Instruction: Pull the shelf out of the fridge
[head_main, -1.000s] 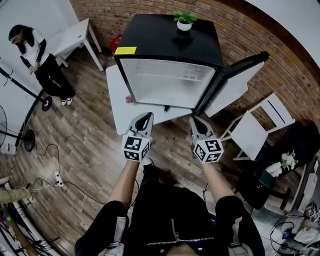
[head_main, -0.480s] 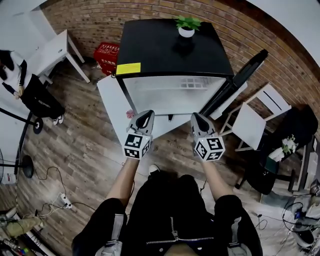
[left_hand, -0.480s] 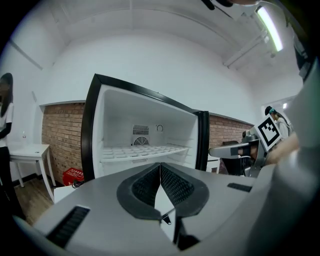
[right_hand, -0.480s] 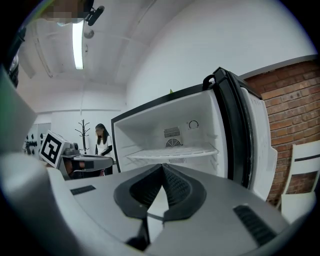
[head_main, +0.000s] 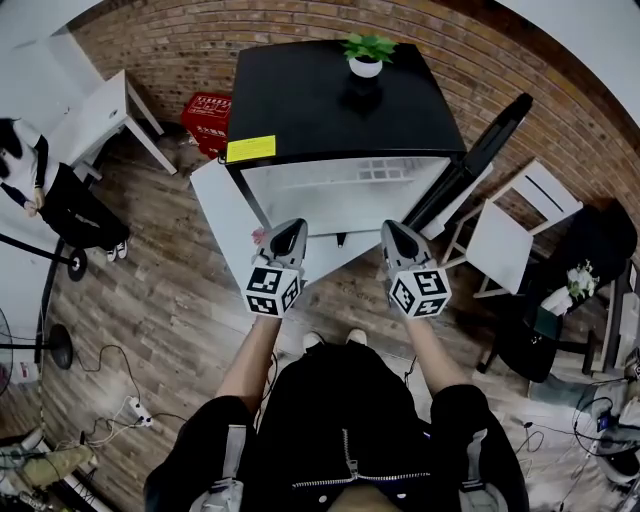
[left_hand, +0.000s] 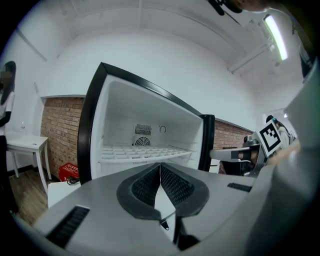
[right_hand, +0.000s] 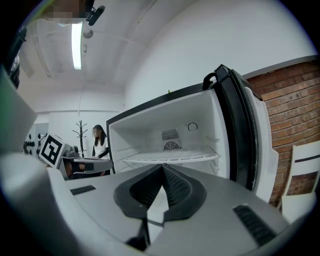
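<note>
A small black fridge (head_main: 345, 95) stands open in front of me, its door (head_main: 480, 150) swung to the right. Inside, a white wire shelf (left_hand: 145, 152) (right_hand: 172, 157) spans the white compartment at mid height. My left gripper (head_main: 290, 232) (left_hand: 160, 166) is shut and empty, held short of the fridge opening at its left side. My right gripper (head_main: 393, 230) (right_hand: 162, 167) is shut and empty too, level with the left one, near the door hinge side. Both point at the open compartment without touching it.
A potted plant (head_main: 367, 52) sits on the fridge top. A white board (head_main: 225, 215) lies on the floor under the fridge. White chair (head_main: 520, 225) at right, red crate (head_main: 205, 115) and white table (head_main: 85, 115) at left, where a person (head_main: 40, 190) stands. Cables lie on the floor.
The view has shifted closer over the fridge, so less of its inside shows from above. Both grippers stay side by side, shut, a little nearer the opening.
</note>
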